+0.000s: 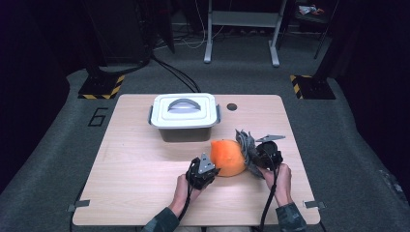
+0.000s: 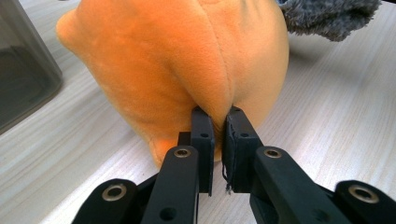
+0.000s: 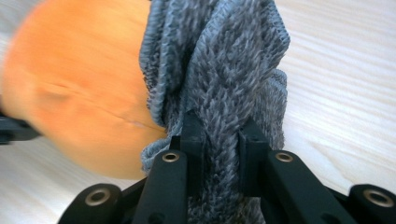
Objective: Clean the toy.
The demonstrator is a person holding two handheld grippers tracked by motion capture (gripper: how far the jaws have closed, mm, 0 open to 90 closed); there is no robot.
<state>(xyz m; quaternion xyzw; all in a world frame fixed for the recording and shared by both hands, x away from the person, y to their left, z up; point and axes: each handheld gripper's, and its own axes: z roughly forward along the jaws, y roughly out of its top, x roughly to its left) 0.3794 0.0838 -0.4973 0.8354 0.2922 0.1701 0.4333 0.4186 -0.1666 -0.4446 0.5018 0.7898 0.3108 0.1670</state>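
Two soft things are lying mid-counter: a rounded orange plush toy (image 1: 227,157) and a grey knitted fuzzy cloth (image 1: 245,143) touching its right side. The left claw (image 2: 218,122) is pinching a fold of the toy; the right claw (image 3: 222,133) is pinching the cloth. A lidded grey plastic box (image 1: 184,116) is standing behind them on the pale wooden counter (image 1: 135,164).

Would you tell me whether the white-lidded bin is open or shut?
Shut: the bin's white lid sits flat on it, grey handle lying down.

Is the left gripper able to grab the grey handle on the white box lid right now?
Probably not yet. The left gripper is shut on the orange plush toy, so it would have to let go first. The grey handle lies unblocked beyond.
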